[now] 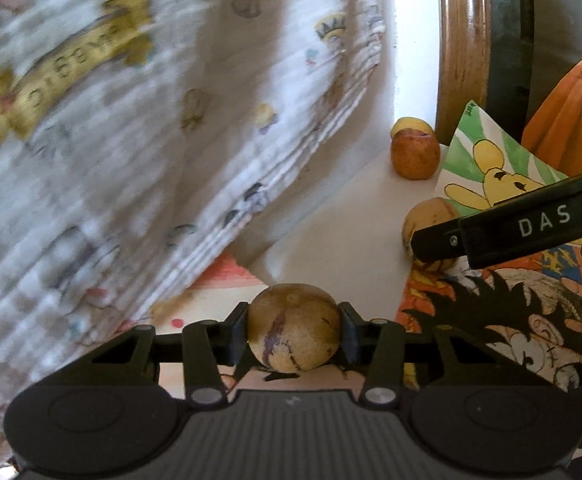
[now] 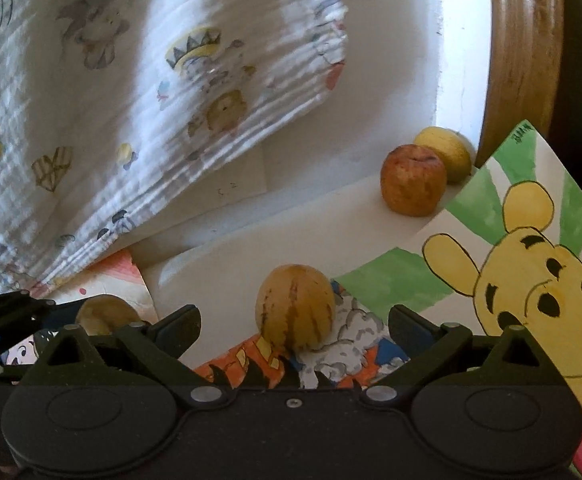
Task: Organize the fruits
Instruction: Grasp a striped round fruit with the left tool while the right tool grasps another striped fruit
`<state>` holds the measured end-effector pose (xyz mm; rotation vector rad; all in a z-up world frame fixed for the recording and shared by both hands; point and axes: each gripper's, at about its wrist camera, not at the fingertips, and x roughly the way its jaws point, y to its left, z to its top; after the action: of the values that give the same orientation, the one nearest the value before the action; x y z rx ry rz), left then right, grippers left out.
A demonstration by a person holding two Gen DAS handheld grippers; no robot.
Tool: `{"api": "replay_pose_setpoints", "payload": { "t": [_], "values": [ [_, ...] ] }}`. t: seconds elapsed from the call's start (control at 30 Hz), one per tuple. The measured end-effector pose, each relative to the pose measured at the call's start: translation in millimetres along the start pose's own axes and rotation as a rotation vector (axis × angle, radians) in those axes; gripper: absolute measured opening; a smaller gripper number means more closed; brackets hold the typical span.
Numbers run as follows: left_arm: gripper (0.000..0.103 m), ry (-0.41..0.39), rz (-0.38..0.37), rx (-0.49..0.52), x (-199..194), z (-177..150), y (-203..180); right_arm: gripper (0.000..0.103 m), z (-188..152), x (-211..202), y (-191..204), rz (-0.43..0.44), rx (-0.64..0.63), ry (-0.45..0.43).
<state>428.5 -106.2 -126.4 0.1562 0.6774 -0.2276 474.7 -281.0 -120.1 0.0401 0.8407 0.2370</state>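
Two risks stand out. One is the round tan fruit with purple streaks [image 1: 294,328], pinched between the left gripper [image 1: 294,330] by its two black pads only at its widest points; being smooth and round, it could roll out if the grip loosens or the hand swings sharply. Another is the right gripper [image 2: 295,324], whose jaws stand spread wide either side of the yellow-tan striped oval fruit [image 2: 295,313]; that fruit rests partly on the edge of a coloured cartoon drawing on paper [image 2: 331,356], so a closing finger could nudge it away or snag the sheet.

That striped fruit lies just ahead of the right gripper, between the fingers' line but not yet inside them. Farther off to the right, a wrinkled reddish apple [image 2: 413,179] touches a yellow fruit [image 2: 447,152] against the white wall [image 2: 395,80], well apart from both grippers. A printed white cloth [image 2: 131,92] hangs at the left.
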Motion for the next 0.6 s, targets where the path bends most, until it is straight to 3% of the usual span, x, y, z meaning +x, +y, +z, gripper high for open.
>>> {"api": "replay_pose_setpoints", "payload": {
  "t": [0.47, 0.53, 0.6],
  "values": [
    [0.05, 0.005, 0.005, -0.004, -2, -8, 7, 0.087, -1, 16, 6, 0.007, -0.03, -0.008],
    [0.05, 0.002, 0.007, -0.002, -1, -8, 7, 0.077, -1, 18, 7, 0.012, -0.042, -0.009],
    [0.05, -0.006, 0.009, 0.003, 1, -8, 4, 0.076, -2, 20, 8, 0.011, -0.05, -0.014]
  ]
}}
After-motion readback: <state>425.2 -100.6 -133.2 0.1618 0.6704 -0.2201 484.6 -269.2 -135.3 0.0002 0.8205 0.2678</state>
